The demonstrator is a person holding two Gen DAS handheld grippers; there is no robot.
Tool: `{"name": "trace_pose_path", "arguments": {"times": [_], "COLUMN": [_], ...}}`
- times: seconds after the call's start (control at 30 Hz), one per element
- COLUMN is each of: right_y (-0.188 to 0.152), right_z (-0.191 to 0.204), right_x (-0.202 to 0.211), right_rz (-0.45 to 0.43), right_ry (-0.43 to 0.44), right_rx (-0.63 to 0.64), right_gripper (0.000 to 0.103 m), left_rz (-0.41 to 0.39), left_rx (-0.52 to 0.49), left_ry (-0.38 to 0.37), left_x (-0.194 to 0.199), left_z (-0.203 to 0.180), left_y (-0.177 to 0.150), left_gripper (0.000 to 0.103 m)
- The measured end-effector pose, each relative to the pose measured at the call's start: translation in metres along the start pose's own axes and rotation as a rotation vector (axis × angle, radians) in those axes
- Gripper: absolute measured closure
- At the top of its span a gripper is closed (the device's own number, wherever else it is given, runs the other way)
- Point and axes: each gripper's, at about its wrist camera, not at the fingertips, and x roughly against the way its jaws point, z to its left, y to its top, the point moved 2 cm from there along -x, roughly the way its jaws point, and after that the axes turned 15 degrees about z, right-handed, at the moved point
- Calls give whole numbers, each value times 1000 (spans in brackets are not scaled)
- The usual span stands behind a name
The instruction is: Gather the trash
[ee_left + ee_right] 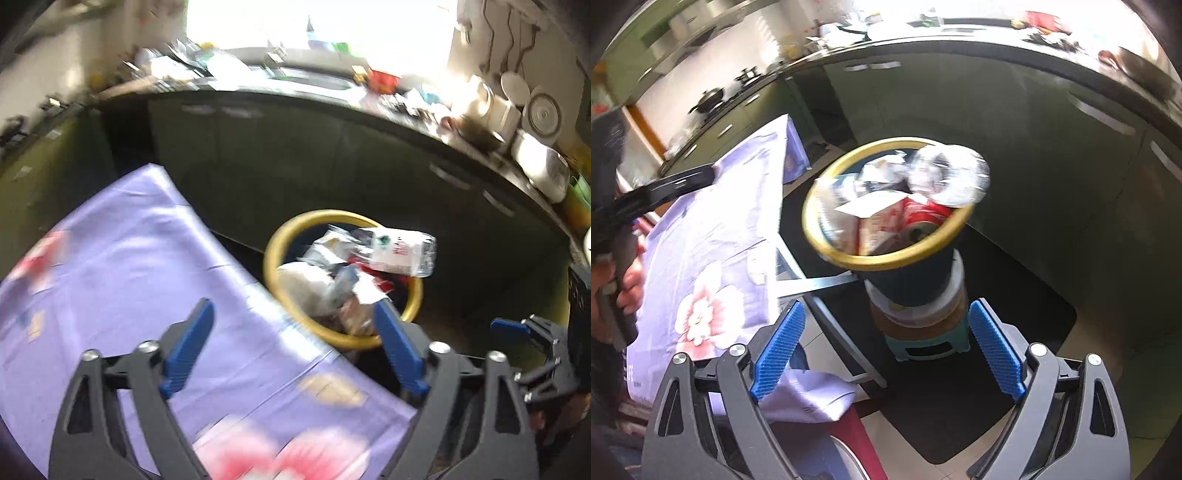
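This is a home kitchen. A long dark counter (295, 92) runs along the walls, crowded with dishes and small things under a bright window (321, 22). Green cabinets (713, 129) stand below it. A wok (707, 99) sits on the stove. White plates (543, 114) stand in a rack. A table has a purple flowered cloth (129, 258).

floral cloth (713, 236) over table (827, 314)
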Motion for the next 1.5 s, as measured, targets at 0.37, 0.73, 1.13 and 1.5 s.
{"name": "trace_pose_path", "arguments": {"times": [0.37,0.73,1.13,1.5], "right_y": [-27,-69,-90,-89], "right_z": [113,168,165,163], "right_x": [13,53,90,92], "right_rz": [-54,-195,-308,-317], "right_ry": [-8,-119,-158,-134], "right_rx": [180,274,289,289], "right_gripper": [11,7,5,5], "left_rz": [-190,-292,-352,-365], "left_rx": [271,444,450,447], "left_ry": [331,461,470,461], "left_x": [148,222,240,242], "left_z": [97,129,108,104], "left_y": [-160,-273,-298,-298], "left_gripper": [7,7,7,7]}}
